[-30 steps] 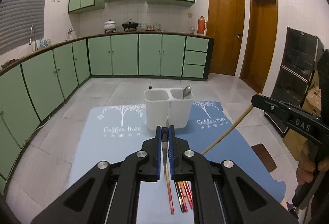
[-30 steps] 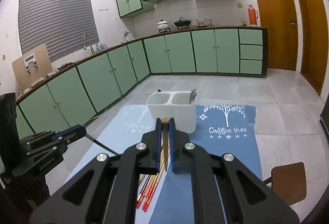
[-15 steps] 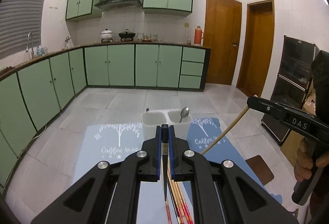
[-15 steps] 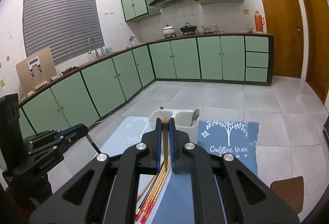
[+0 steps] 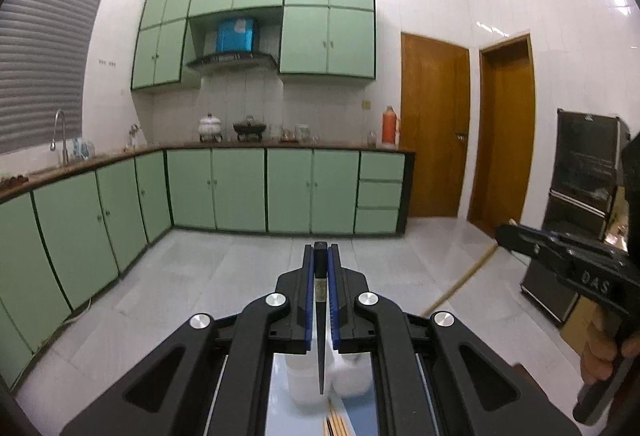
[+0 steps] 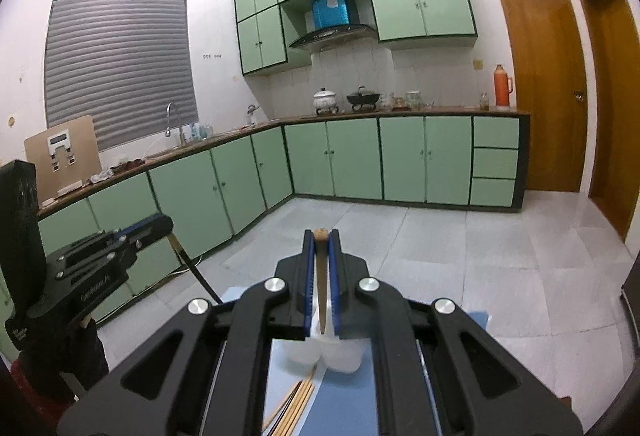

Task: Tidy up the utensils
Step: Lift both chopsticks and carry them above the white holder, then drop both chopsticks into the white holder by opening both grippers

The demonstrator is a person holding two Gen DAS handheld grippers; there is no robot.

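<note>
A blue mat (image 6: 344, 408) covers the bench below the tool. On it stands a white two-cell holder (image 6: 340, 356), with loose chopsticks (image 6: 296, 404) lying on the mat just nearer.

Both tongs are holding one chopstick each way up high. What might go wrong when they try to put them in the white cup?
1. The left tongs pinch the dark chopstick only near its top, so the long hanging end may swing and miss the white two-compartment plastic holder.
2. The right tongs hold the tan wooden chopstick the same way; it might slip.
3. Lowered together, the two chopsticks may bump.
</note>
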